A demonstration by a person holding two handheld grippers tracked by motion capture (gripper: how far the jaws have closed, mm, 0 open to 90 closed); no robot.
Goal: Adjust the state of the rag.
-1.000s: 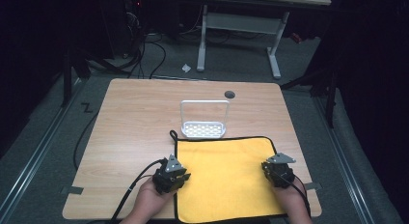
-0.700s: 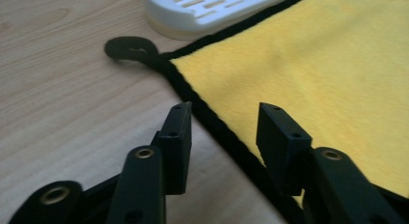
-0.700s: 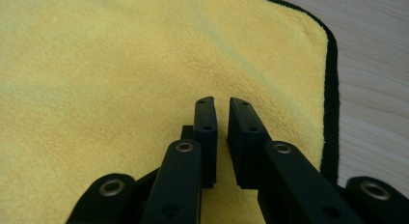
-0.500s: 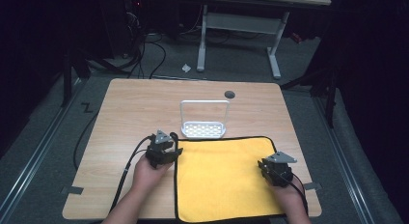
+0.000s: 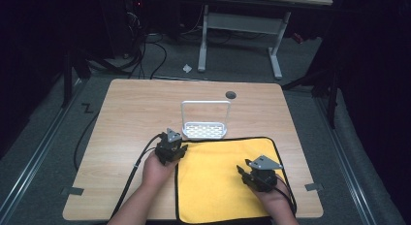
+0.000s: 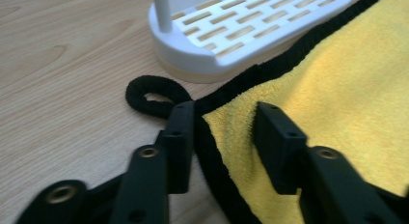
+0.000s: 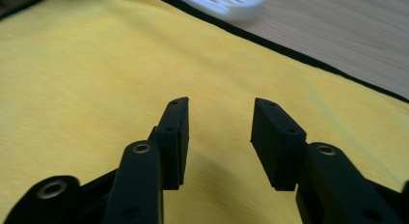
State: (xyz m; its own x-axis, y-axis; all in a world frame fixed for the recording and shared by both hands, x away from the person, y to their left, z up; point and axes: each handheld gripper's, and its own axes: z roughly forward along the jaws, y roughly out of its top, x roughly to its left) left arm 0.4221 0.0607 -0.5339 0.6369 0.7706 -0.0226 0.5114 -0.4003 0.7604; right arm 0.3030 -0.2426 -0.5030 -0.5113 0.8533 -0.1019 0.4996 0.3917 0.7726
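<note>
i'm at the gripping step on the yellow terry cloth with the black sewn border (image 5: 220,179), which lies flat on the pale wooden table (image 5: 131,118) in the lower middle of the high view, reaching down to the table's near edge. my left tongs (image 5: 170,150) sit at its upper left corner. in the left gripper view they (image 6: 222,122) straddle that corner: one jaw outside the black border, the other on the yellow pile, the corner between them. the jaws have just been closing, but i see a gap to the cloth on both sides, so they are released, not yet pinching. the small black hanging loop (image 6: 149,94) curls on the wood just beyond the left jaw.

my right tongs (image 5: 259,174) sit at the lower right of the high view, over the cloth's right part. in the right gripper view they (image 7: 219,125) point across open yellow fabric; the jaws have just been opening and stand apart with nothing between them, released.

next, i judge, the left jaws must close fully on the corner without catching the loop alone, and the right tongs must move to an edge or corner before anything can be lifted or folded.

the cloth looks roughly square, a touch longer from the frame's bottom to its top; its far edge runs left to right, just beside the white slotted plastic rack with the upright hoop handle (image 5: 204,129), nearly touching its base.
</note>
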